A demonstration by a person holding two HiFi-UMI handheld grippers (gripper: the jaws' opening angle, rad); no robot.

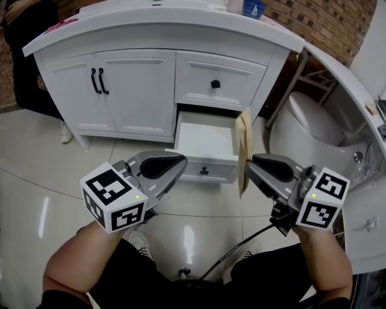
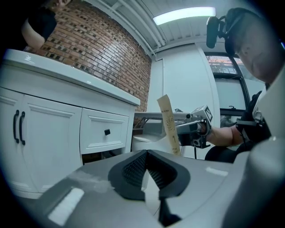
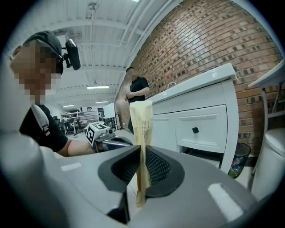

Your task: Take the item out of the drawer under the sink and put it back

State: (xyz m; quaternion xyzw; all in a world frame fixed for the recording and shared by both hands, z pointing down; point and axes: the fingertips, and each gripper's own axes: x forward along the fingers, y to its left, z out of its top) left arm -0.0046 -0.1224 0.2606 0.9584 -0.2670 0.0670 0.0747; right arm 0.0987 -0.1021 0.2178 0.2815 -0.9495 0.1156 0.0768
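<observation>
The lower drawer (image 1: pixel 205 140) of the white vanity (image 1: pixel 139 90) stands pulled out, and its inside looks bare. My right gripper (image 1: pixel 248 162) is shut on a flat tan paper packet (image 1: pixel 243 145), held upright on edge just right of the drawer's front corner. In the right gripper view the packet (image 3: pixel 142 129) sticks up between the pads (image 3: pixel 156 167). In the left gripper view the packet (image 2: pixel 169 124) stands in the right gripper (image 2: pixel 189 129) across from me. My left gripper (image 1: pixel 180 164) hangs in front of the drawer, shut with nothing in it (image 2: pixel 144 156).
A closed upper drawer (image 1: pixel 220 78) with a black knob sits above the open one; double doors (image 1: pixel 96 90) are to its left. A white toilet (image 1: pixel 313 121) stands at right. A person (image 3: pixel 137 89) stands beside the vanity. A blue item (image 1: pixel 253 7) rests on the countertop.
</observation>
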